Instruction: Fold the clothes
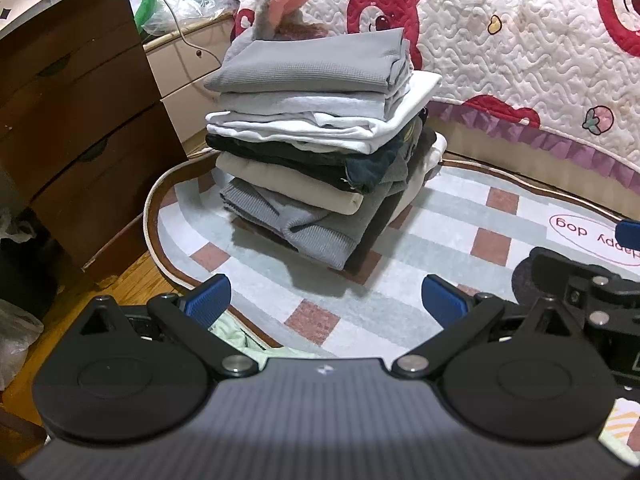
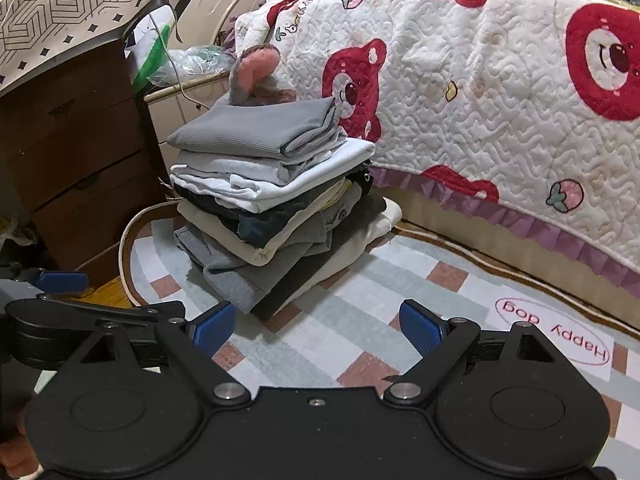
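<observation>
A tall stack of folded clothes stands on the checked rug, with a grey folded garment on top, white ones under it, then dark, beige and grey ones. My left gripper hovers open over the rug, well short of the stack, nothing between its blue pads. My right gripper is also open and holds nothing, a little in front of and right of the stack. A pale green cloth peeks out below the left gripper's left finger.
A checked rug with "Happy dog" lettering covers the wooden floor. A brown chest of drawers stands left. A bed with a bear-print quilt runs along the back right. A plush slipper sits behind the stack.
</observation>
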A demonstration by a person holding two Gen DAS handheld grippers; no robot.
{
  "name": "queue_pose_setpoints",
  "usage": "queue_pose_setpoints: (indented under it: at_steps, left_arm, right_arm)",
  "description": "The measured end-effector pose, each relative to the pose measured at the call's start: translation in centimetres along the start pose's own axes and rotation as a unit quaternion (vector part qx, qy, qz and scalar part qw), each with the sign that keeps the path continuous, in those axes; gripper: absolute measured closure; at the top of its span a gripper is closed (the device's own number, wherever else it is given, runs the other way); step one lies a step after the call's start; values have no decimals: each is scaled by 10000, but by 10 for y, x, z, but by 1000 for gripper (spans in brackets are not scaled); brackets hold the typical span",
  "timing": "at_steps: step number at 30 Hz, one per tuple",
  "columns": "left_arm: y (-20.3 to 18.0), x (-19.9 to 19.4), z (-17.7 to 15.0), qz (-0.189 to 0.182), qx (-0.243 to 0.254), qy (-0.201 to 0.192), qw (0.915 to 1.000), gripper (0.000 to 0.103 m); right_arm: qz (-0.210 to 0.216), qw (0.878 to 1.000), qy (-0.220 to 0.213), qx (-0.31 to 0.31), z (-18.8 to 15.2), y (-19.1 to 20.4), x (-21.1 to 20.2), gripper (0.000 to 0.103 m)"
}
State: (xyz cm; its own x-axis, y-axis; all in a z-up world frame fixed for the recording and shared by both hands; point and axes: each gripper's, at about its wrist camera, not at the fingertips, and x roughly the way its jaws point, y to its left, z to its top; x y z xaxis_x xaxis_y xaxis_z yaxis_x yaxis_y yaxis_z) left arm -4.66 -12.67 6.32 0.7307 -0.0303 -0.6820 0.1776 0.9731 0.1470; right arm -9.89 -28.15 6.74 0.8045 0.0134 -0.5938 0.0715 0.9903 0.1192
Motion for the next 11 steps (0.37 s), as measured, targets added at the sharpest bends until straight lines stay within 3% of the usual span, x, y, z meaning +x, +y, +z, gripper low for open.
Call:
queue_pose_setpoints:
  at_steps: [11]
  left_arm:
    - [-3, -4, -1, -1, 10, 5, 10000, 0]
  right_arm:
    - [-78, 9999, -8, 68, -3, 0, -5, 11]
